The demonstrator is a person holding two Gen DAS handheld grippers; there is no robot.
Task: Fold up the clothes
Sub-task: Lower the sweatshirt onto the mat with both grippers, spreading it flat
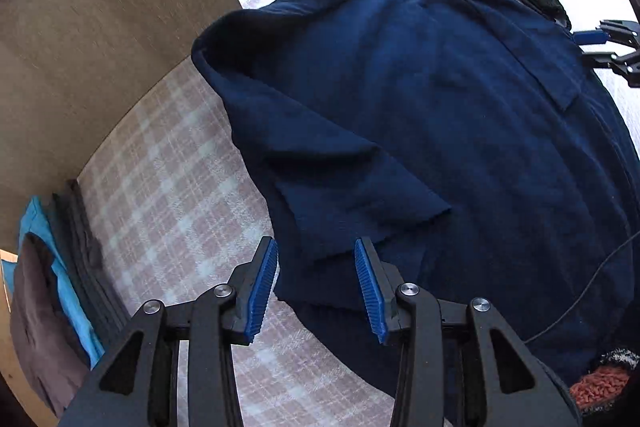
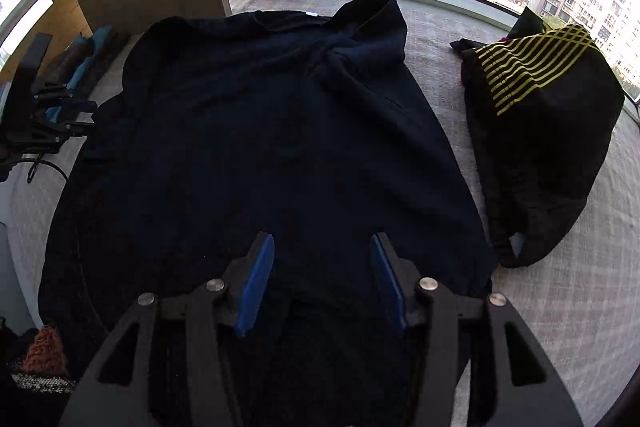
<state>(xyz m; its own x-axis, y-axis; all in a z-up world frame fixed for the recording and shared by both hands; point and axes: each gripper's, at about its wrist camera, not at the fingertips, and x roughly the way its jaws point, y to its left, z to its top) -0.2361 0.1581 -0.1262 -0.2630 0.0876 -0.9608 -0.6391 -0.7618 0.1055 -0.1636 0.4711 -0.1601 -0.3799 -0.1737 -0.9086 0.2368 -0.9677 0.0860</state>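
Both hand-held grippers, left [image 1: 316,285] and right [image 2: 322,281], are hovering spread over the half-folded navy sweater [image 1: 420,99], needing even, square edges.

Checked bedcover [image 1: 168,163] under spread navy garment [image 1: 420,99], black yellow-striped heap [image 2: 536,115], folded stack [image 1: 60,267].

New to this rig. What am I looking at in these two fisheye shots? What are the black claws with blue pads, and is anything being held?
Each claw is a hand-held two-finger gripper with a camera looking along its fingers. One view is from the left gripper, the other from the right gripper. Both are open and hold nothing. Below them a navy top lies spread on a checked cloth surface, one sleeve already folded inward. A black garment with yellow stripes waits to the right; a stack of folded clothes sits at the left.
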